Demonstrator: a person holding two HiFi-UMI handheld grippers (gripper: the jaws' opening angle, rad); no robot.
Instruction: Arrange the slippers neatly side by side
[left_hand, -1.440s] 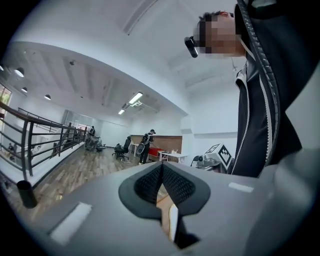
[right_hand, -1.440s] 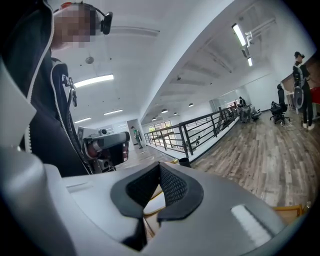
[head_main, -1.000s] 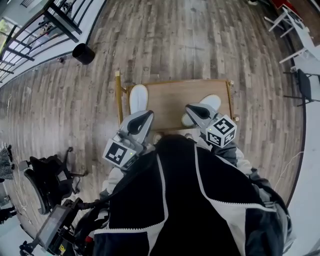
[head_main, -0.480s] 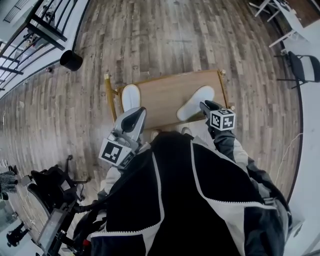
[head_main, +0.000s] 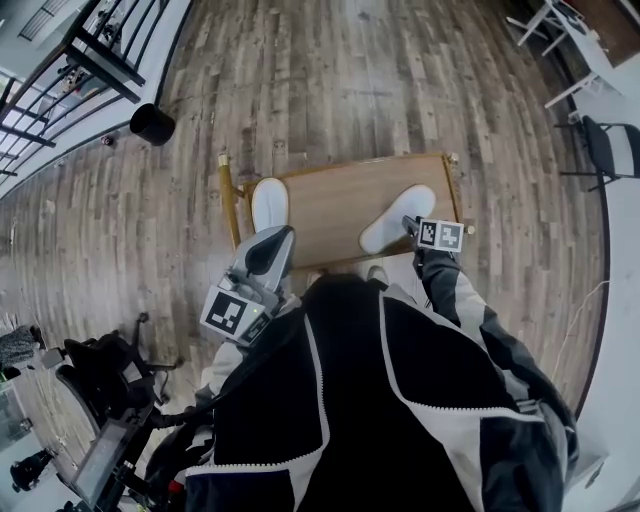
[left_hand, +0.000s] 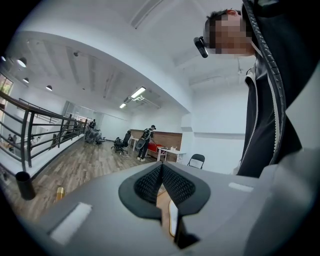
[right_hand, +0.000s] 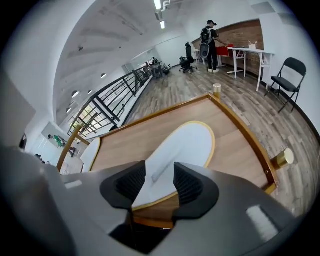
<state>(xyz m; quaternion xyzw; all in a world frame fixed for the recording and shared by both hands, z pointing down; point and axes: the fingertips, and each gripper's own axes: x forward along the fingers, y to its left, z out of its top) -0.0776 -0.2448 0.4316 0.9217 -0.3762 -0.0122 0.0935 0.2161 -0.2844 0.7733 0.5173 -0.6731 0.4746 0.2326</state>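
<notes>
Wood-plank flooring (head_main: 350, 80) surrounds your landmark, the low brown wooden table with brass-capped corner posts (head_main: 330, 200). On the table's right half, the white slipper with yellow trim (right_hand: 175, 145) lies slanted. Its twin (head_main: 269, 203) sits straight at the table's left end, well apart.

Your right gripper (right_hand: 159, 182) has just been opening its jaws; they are spread, and the slanted slipper's near end shows between them, unpinched. Lower squarely, grip that end, then swing it parallel beside the twin.

Your left gripper (left_hand: 161, 182) is pressed together, empty, off the table's near-left corner.

Your torso hides the table's near edge, and the slipper's tip vanishes under the jaws.
</notes>
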